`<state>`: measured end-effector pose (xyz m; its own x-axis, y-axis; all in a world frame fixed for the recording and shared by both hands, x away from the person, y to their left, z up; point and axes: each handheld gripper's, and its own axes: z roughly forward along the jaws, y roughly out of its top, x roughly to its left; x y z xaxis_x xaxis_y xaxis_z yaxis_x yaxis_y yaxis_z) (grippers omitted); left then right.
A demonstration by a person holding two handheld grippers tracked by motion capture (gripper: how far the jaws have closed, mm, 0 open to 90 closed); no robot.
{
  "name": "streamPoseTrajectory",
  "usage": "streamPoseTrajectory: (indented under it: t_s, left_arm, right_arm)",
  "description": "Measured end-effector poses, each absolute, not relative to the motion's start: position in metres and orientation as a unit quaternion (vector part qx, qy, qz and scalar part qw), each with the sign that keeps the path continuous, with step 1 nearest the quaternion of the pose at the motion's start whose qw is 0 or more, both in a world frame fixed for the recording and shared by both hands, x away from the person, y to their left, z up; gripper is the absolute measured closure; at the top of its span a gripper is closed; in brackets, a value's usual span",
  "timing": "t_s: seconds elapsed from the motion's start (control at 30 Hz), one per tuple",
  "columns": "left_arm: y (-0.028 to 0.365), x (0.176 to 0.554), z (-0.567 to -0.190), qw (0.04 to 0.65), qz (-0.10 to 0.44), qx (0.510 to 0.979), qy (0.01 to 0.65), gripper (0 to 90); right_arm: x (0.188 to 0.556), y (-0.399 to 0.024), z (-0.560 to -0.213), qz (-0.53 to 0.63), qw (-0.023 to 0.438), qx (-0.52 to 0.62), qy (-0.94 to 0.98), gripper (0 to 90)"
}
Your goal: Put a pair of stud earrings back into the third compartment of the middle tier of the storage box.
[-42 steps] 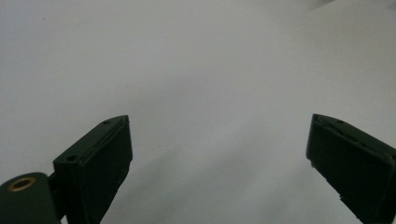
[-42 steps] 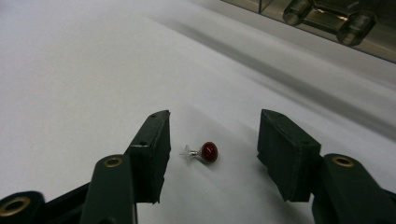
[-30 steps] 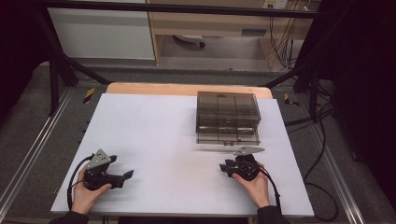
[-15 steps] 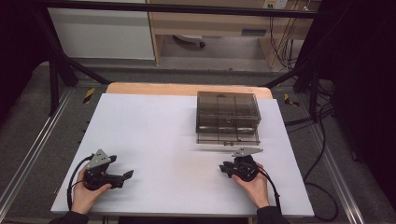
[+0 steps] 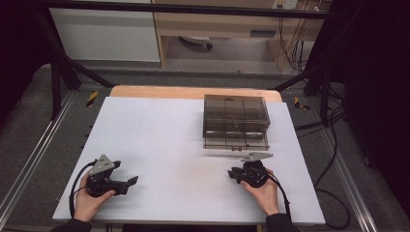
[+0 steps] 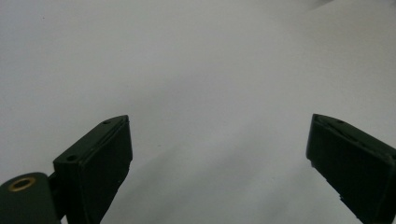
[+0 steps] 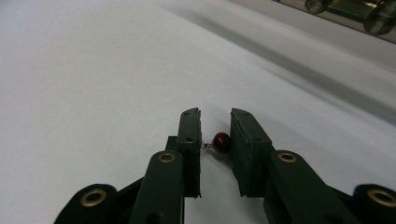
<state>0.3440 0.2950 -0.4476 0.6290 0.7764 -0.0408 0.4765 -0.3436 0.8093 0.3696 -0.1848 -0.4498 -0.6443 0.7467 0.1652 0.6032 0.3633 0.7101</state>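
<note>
Both hands low; right tongs seemingly pinching red bead.

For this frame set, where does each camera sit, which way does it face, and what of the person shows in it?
High view: above the person's side, looking forward and down on the white table and smoky transparent plastic compartment box; both hands, left gripper, right gripper.
Left gripper view: rides the left gripper, facing bare table between wide-open jaws.
Right gripper view: rides the right gripper, low, jaws nearly closed around a small red bead.
Shared: the box's edge appears in the high and right gripper views.
</note>
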Motion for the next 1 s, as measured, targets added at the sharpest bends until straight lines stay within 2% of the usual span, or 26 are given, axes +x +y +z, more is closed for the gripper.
streamPoseTrajectory:
  t_s: [1.0]
  left_arm:
    - [0.296,0.344,-0.447,0.418,0.18,0.799,0.393,6.5]
  right_arm:
    - [0.367,-0.197,-0.43,0.405,0.112,0.411,0.809,74.8]
